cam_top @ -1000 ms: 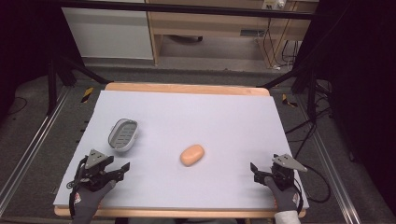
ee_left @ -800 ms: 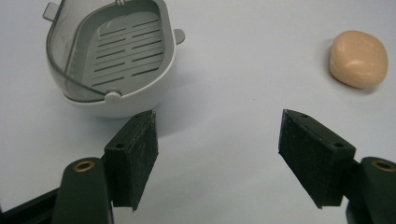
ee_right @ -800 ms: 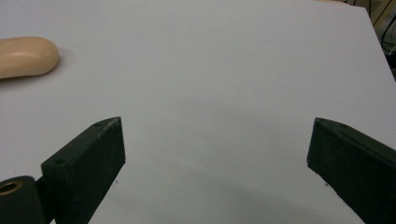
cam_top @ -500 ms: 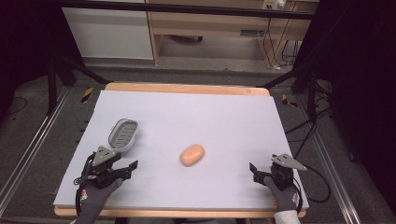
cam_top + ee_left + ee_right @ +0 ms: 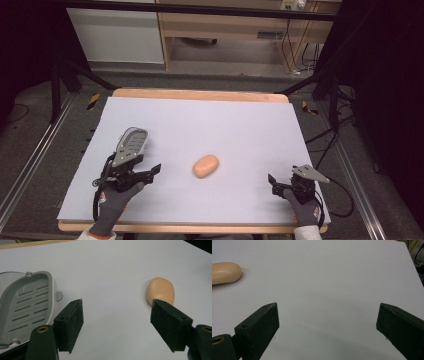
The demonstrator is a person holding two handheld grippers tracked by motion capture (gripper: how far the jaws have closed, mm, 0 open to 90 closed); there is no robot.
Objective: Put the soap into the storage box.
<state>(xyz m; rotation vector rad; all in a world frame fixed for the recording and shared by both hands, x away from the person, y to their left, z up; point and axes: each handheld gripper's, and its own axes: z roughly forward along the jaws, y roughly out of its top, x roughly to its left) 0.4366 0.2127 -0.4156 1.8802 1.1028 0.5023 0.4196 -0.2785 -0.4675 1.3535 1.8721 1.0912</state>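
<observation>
Reaching for the soap bar [image 5: 205,166] with your left gripper [image 5: 145,172], you have the jaws spread and nothing between them; they have just been opening wider. In the high view the soap lies a little below the middle of the frame, well apart from the grey soap dish [image 5: 131,145], which sits at left centre just above that gripper. In the left gripper view the soap [image 5: 161,290] is at right centre, beyond the right jaw, so the line of approach looks off: closing from here would likely clip one end and push the bar across the white table sheet [image 5: 240,120] instead of catching it. The bar is rounded and smooth, so I judge a pinch near an end could squirt it out. The dish [image 5: 23,305] lies close on the other side and a swing of the hand could knock it. Your right gripper [image 5: 281,185] rests at lower right, jaws apart and empty. No brand, label or writing can be read on soap, dish or sheet.
</observation>
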